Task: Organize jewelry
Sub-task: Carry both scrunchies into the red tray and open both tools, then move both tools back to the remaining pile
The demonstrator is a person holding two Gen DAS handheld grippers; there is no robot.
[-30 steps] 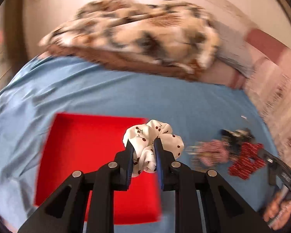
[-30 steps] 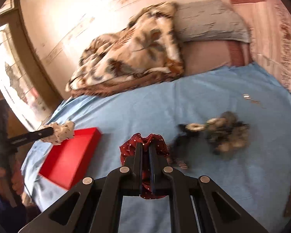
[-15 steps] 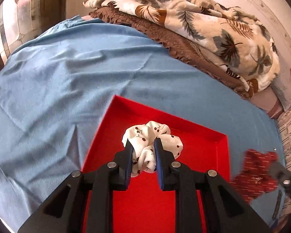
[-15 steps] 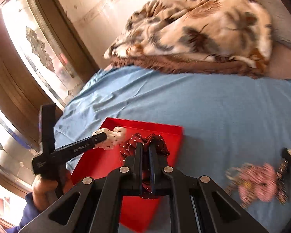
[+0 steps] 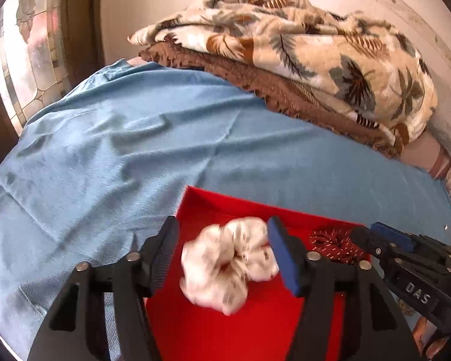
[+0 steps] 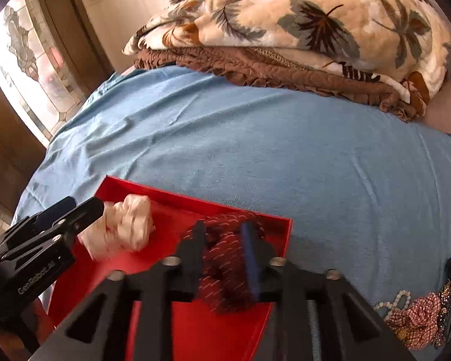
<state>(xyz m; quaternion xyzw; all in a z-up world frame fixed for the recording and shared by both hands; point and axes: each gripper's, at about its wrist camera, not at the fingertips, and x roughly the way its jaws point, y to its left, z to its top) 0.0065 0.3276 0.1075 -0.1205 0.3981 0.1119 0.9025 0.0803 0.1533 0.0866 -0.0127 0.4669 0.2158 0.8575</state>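
Both claws are now spread wide over the red tray (image 5: 225, 331). The white scrunchie (image 5: 228, 263), blurred, is released from the left claw (image 5: 222, 252) and the dark red scrunchie (image 6: 225, 258) from the right claw (image 6: 225, 255); half a second earlier each was clamped. Two items are judged deposited; more accessories (image 6: 418, 316) remain on the bed (image 6: 255, 150).

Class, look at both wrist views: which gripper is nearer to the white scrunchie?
Left. The left gripper has its fingers open on either side of the white scrunchie, over the red tray; the right gripper is beside it, around the dark red scrunchie.
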